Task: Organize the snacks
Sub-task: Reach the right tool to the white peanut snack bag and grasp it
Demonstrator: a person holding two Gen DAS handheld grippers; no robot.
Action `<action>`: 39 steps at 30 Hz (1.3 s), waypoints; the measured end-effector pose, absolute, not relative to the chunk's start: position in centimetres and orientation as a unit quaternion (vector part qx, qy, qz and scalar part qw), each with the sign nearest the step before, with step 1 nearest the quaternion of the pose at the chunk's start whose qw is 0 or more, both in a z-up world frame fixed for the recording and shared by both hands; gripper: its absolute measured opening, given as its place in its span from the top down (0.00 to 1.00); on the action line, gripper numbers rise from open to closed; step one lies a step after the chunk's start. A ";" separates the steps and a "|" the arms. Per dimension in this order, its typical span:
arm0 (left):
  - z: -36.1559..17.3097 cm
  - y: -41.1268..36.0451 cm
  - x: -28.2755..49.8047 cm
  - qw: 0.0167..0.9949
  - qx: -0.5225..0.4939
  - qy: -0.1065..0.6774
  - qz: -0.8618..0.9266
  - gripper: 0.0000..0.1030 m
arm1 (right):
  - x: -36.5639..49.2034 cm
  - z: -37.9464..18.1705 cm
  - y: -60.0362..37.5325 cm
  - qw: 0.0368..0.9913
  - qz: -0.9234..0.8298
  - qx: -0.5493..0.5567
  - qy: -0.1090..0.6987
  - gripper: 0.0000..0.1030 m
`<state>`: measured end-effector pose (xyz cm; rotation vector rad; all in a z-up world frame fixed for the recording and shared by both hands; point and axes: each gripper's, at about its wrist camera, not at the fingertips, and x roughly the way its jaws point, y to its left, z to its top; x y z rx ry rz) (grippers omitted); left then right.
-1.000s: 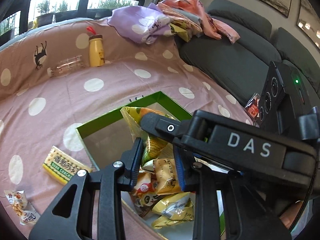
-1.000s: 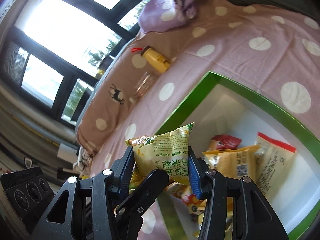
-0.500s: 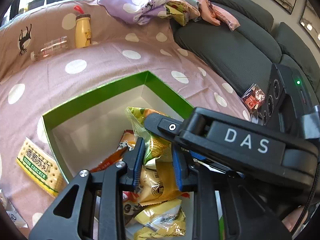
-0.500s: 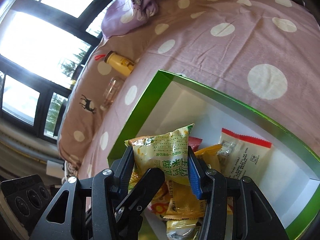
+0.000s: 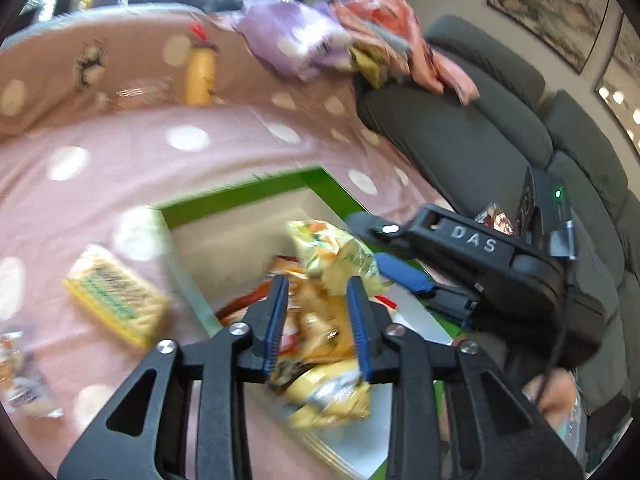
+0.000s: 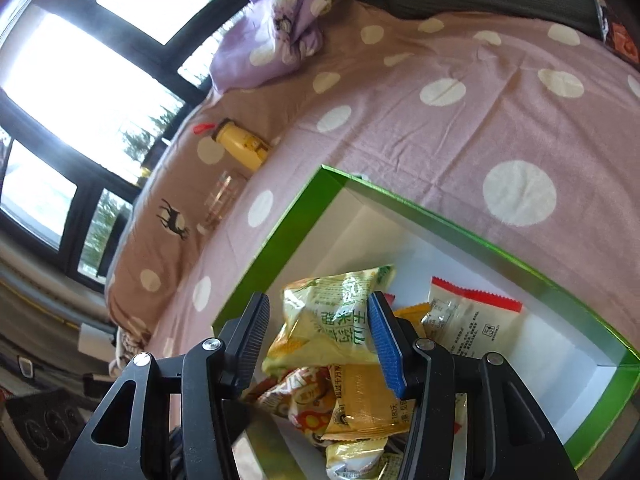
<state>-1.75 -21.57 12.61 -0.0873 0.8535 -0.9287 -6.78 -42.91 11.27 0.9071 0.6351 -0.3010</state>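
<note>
A green-rimmed box with white inside lies on the pink dotted cloth and holds several snack packets. My right gripper is open above it, and a yellow-green corn snack bag sits loose between its fingers, on the pile. My left gripper is open over the same box, with the pile of packets behind its fingers. The corn bag shows just beyond the left fingertips. A yellow cracker packet lies on the cloth left of the box.
A yellow bottle and a clear glass lie on the cloth at the back. A purple cloth bundle sits by the grey sofa. A small snack packet lies at the left edge.
My right gripper has opened and let go of the corn bag, which now rests on the pile in the box. My left gripper has opened wider and pulled back a little.
</note>
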 end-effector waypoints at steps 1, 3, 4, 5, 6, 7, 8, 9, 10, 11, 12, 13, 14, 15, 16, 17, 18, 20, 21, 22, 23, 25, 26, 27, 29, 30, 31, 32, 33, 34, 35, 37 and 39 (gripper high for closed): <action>13.0 -20.4 -1.9 0.814 -0.047 0.395 -0.422 0.60 | -7.0 11.7 -42.6 0.845 -0.140 0.426 0.290 0.43; 13.7 -17.4 -1.9 0.832 -0.067 0.392 -0.387 0.37 | -7.2 12.7 -41.7 0.857 -0.129 0.416 0.274 0.36; 14.0 -15.9 -1.8 0.840 -0.079 0.391 -0.368 0.32 | -7.1 13.2 -41.1 0.864 -0.119 0.409 0.269 0.33; 14.3 -14.4 -1.8 0.849 -0.092 0.386 -0.349 0.24 | -7.0 13.6 -40.4 0.869 -0.111 0.403 0.267 0.30; 14.5 -12.8 -1.9 0.859 -0.107 0.376 -0.329 0.18 | -6.7 14.2 -39.4 0.876 -0.097 0.392 0.265 0.29; 14.7 -11.2 -1.9 0.869 -0.118 0.368 -0.307 0.16 | -6.4 14.5 -38.6 0.881 -0.088 0.382 0.265 0.25; 14.7 -9.7 -2.0 0.878 -0.127 0.363 -0.285 0.13 | -6.1 14.8 -37.8 0.887 -0.079 0.370 0.266 0.23; 14.6 -8.4 -2.1 0.886 -0.133 0.359 -0.261 0.11 | -5.7 15.2 -36.6 0.893 -0.067 0.354 0.269 0.22; 14.5 -7.2 -2.0 0.893 -0.135 0.358 -0.238 0.10 | -5.3 15.6 -35.5 0.898 -0.058 0.340 0.273 0.21; 14.3 -6.2 -2.0 0.898 -0.135 0.357 -0.219 0.10 | -4.9 15.8 -34.4 0.901 -0.052 0.329 0.278 0.21; 14.0 -5.2 -1.9 0.902 -0.137 0.355 -0.202 0.09 | -4.6 15.9 -33.6 0.904 -0.047 0.320 0.281 0.21; 13.7 -4.3 -1.8 0.905 -0.139 0.355 -0.190 0.09 | -4.2 16.1 -32.5 0.907 -0.039 0.307 0.286 0.21; 13.4 -3.5 -1.6 0.906 -0.142 0.356 -0.180 0.08 | -3.7 16.2 -31.3 0.910 -0.029 0.293 0.292 0.21; 13.0 -2.8 -1.3 0.906 -0.148 0.359 -0.169 0.08 | -3.1 16.3 -29.8 0.914 -0.016 0.275 0.299 0.21; 12.7 -2.3 -1.0 0.906 -0.152 0.362 -0.159 0.08 | -2.7 16.3 -28.9 0.915 -0.009 0.264 0.305 0.21; 12.4 -1.7 -0.7 0.907 -0.156 0.362 -0.148 0.08 | -2.2 16.3 -27.7 0.916 -0.005 0.249 0.313 0.20; 12.0 -1.1 -0.6 0.907 -0.158 0.363 -0.141 0.08 | -2.0 16.3 -27.0 0.918 -0.004 0.240 0.316 0.20; 11.2 -0.5 0.1 0.905 -0.160 0.372 -0.133 0.08 | -1.3 15.9 -25.3 0.920 -0.001 0.219 0.326 0.20; 10.7 0.1 0.3 0.902 -0.162 0.377 -0.133 0.08 | -0.9 15.6 -24.3 0.919 0.003 0.208 0.336 0.20; 10.2 0.2 0.6 0.898 -0.164 0.385 -0.134 0.08 | -0.6 15.3 -23.6 0.918 0.008 0.200 0.343 0.20; 9.8 0.4 0.8 0.895 -0.166 0.393 -0.133 0.08 | -0.1 15.0 -22.9 0.917 0.014 0.193 0.350 0.20; 9.1 0.3 1.2 0.889 -0.164 0.403 -0.139 0.08 | 0.6 14.3 -21.8 0.912 0.024 0.184 0.365 0.20; 8.7 0.1 1.4 0.888 -0.160 0.408 -0.141 0.08 | 1.0 13.9 -21.3 0.909 0.030 0.182 0.373 0.20; 8.4 0.1 1.5 0.886 -0.157 0.413 -0.141 0.08 | 1.4 13.4 -20.8 0.905 0.038 0.182 0.383 0.20; 7.7 -0.1 1.9 0.881 -0.151 0.425 -0.140 0.08 | 2.2 12.4 -20.1 0.895 0.055 0.186 0.401 0.20; 7.4 0.0 2.1 0.880 -0.150 0.429 -0.140 0.08 | 2.5 11.9 -19.8 0.890 0.063 0.191 0.409 0.20; 6.9 0.0 2.3 0.877 -0.150 0.435 -0.140 0.08 | 2.8 11.4 -19.6 0.884 0.073 0.197 0.418 0.20; 6.5 0.0 2.5 0.873 -0.151 0.442 -0.141 0.08 | 3.1 11.0 -19.3 0.877 0.085 0.205 0.426 0.20; 6.2 0.0 2.6 0.870 -0.153 0.447 -0.141 0.08 | 3.4 10.6 -19.1 0.871 0.098 0.213 0.433 0.20; 5.8 0.0 2.8 0.868 -0.153 0.452 -0.141 0.08 | 3.6 10.2 -18.9 0.865 0.108 0.220 0.438 0.20; 5.5 0.0 3.0 0.865 -0.153 0.456 -0.143 0.08 | 3.8 9.9 -18.7 0.859 0.117 0.226 0.444 0.20; 4.9 0.0 3.2 0.861 -0.152 0.464 -0.143 0.08 | 4.2 9.0 -18.1 0.846 0.133 0.232 0.460 0.20; 4.4 -0.1 3.5 0.855 -0.153 0.474 -0.144 0.10 | 4.7 8.0 -17.6 0.838 0.131 0.232 0.476 0.20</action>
